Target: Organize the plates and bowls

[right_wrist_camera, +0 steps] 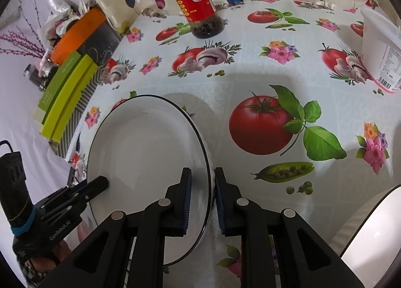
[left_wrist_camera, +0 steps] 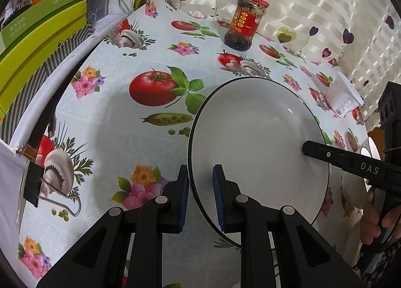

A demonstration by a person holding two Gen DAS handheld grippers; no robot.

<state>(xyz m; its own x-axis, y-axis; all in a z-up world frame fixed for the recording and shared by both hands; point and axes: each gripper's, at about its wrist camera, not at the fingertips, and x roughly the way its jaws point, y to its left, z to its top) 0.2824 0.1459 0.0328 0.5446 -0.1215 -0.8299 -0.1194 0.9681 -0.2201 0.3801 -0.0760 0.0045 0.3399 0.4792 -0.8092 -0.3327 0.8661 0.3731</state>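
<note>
A white plate with a thin dark rim (left_wrist_camera: 258, 142) is held tilted above the flowered tablecloth. My left gripper (left_wrist_camera: 200, 197) has its jaws on either side of the plate's left rim, close on it. My right gripper (right_wrist_camera: 202, 197) straddles the opposite rim of the same plate (right_wrist_camera: 147, 157) the same way. Each gripper shows in the other's view: the right one (left_wrist_camera: 351, 162) and the left one (right_wrist_camera: 75, 192). A white bowl edge (right_wrist_camera: 371, 232) sits at the lower right of the right wrist view.
A red-lidded jar (left_wrist_camera: 241, 22) stands at the back of the table. A white tub (right_wrist_camera: 381, 47) lies at the right. Green and orange boxes (left_wrist_camera: 37, 44) are stacked off the left edge. A binder clip (left_wrist_camera: 35, 185) grips the cloth's left edge.
</note>
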